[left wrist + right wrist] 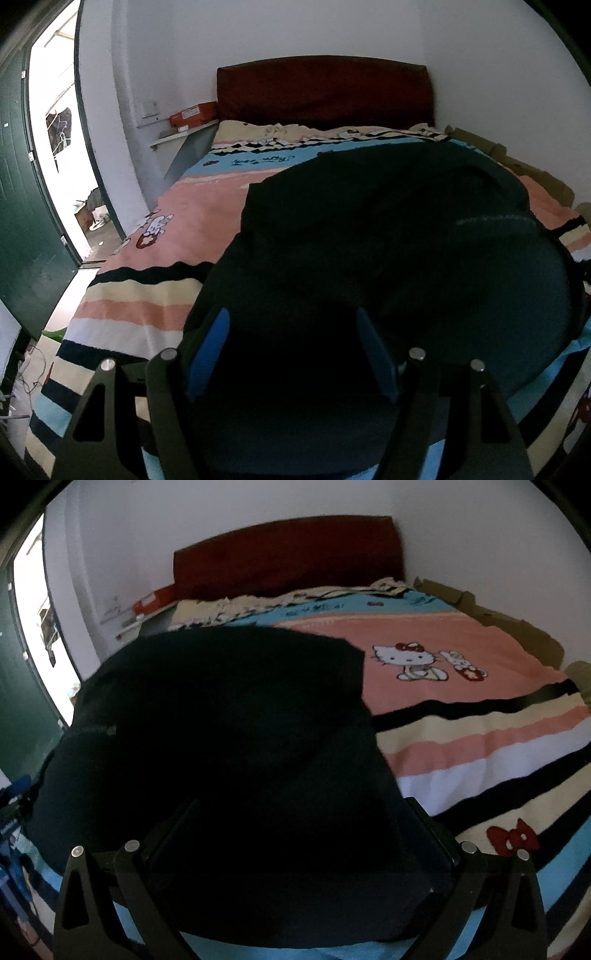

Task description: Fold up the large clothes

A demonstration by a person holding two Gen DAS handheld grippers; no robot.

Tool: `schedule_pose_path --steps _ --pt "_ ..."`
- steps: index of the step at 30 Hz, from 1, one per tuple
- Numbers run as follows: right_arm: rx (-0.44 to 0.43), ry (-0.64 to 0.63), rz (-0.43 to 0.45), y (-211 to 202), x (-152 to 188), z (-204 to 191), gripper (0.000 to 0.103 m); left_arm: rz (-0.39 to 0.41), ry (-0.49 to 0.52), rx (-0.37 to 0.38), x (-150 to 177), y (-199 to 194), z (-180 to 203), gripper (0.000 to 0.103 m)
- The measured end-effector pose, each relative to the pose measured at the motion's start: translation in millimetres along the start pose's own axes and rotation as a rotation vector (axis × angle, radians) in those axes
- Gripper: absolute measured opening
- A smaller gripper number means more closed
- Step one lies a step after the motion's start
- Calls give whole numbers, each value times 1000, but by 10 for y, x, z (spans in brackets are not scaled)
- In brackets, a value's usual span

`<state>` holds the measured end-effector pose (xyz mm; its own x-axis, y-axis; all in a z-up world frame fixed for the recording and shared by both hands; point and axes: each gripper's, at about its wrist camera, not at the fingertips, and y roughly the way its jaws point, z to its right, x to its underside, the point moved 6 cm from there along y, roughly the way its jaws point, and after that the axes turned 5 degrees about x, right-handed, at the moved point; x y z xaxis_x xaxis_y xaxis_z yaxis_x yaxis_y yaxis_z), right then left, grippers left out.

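Observation:
A large black garment [388, 229] lies spread on the bed, over a striped blanket [192, 206] with a cartoon cat print. In the left wrist view my left gripper [291, 314] hovers over the garment's near edge, its blue pads [214, 347] wide apart. Whether any cloth sits between them is lost in the dark. In the right wrist view the same garment [221, 709] fills the left half of the bed. My right gripper [303, 805] stands fully open above the garment's near part, and its dark fingers [424, 823] press on nothing that I can see.
A dark red headboard [325, 88] stands against the white wall. On the left are an open green door [22, 206] and a small shelf with an orange box [192, 114]. Brown cardboard [517, 627] lines the bed's right side. The blanket [480, 731] right of the garment lies bare.

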<state>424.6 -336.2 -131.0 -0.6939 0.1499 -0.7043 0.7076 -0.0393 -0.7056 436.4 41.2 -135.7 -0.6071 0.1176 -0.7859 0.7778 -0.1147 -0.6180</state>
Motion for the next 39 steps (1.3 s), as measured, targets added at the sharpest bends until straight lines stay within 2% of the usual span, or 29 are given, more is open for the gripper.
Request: schedule_pose_path --steps 5,8,13,17,20,22,25,27,29,32,34,36,39 --pt "-8 33 -40 84 71 152 102 -17 -89 84 15 -49 -207 70" --pt "22 11 -37 33 46 279 103 -29 -158 133 -4 -93 -459 70" --pt "28 -11 -24 -70 -73 533 102 -68 -283 286 -75 -31 -787 70" --pt "-63 66 -55 9 -176 703 102 -157 -356 417 -110 291 -838 70" --pt "-127 128 -115 207 -215 794 103 -234 -395 457 -80 572 -844 71" --pt "-139 163 -176 408 -191 871 103 -267 -402 462 -46 723 -849 71" --pt "-185 203 -254 668 -117 926 102 -335 -410 500 37 972 -845 91" --pt "-261 252 -347 895 1 914 102 -373 -420 528 96 1094 -855 98" --pt "-383 330 -446 1132 152 830 102 -404 -444 571 175 1201 -843 103" --pt "-491 348 -482 1290 238 636 102 -418 -476 642 269 1272 -811 103" --pt "-536 343 -481 1374 262 523 102 -400 -523 699 336 1292 -823 103" --pt "-568 351 -473 1426 279 454 102 -378 -566 740 367 1286 -812 103" --pt "-562 362 -446 1456 281 375 102 -324 -567 781 350 1208 -673 102"
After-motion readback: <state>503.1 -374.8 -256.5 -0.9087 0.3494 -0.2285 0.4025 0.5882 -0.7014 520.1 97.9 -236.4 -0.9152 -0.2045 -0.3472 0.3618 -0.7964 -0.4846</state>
